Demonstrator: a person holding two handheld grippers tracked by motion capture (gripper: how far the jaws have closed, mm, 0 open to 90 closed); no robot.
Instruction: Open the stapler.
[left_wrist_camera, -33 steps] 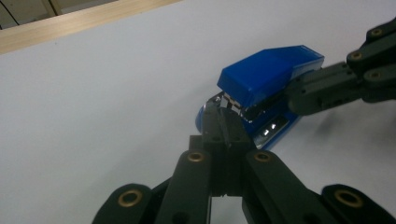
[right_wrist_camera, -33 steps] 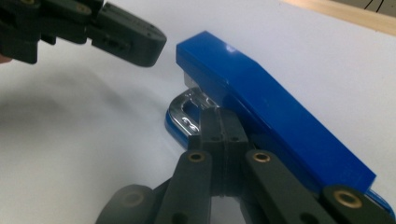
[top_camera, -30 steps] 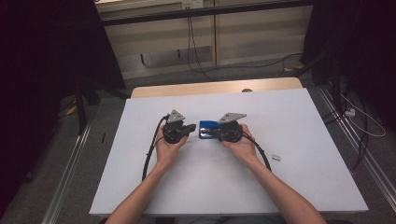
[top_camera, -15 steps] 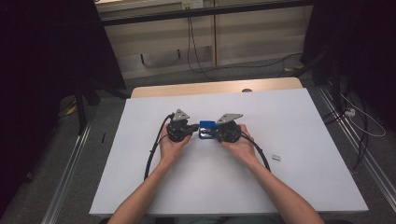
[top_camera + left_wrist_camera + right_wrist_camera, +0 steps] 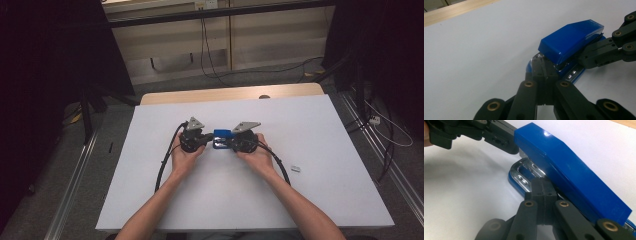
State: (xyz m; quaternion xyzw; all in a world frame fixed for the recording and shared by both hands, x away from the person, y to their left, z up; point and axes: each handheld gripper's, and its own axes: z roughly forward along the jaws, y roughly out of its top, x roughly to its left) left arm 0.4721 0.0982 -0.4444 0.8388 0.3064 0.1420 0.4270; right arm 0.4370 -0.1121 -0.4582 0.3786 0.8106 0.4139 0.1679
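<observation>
While the white worktop lay broad under both forearms, the work in hand was a two-sided hold on a blue stapler, which sat near the worktop's middle, between the two grippers. The left gripper came at the stapler from its left end, and in the left gripper view its fingers stood pressed together, tips against the metal at the stapler's front where the blue lid was lifted off the base. The right gripper came from the opposite end; in the right gripper view its fingers were likewise closed flat on each other, tips tucked under the raised lid against the chrome base. Whether either pair pinched any metal could not be told.

Judged from this, the step was prising or steadying the stapler's lid. The next move would call for one gripper pinning the base while the other levered gently, since the stapler could skid on the smooth sheet.

A small pale object lay right of the stapler, well apart. No brand, label or writing was readable; two small raised marks on the base were too small to make out.
</observation>
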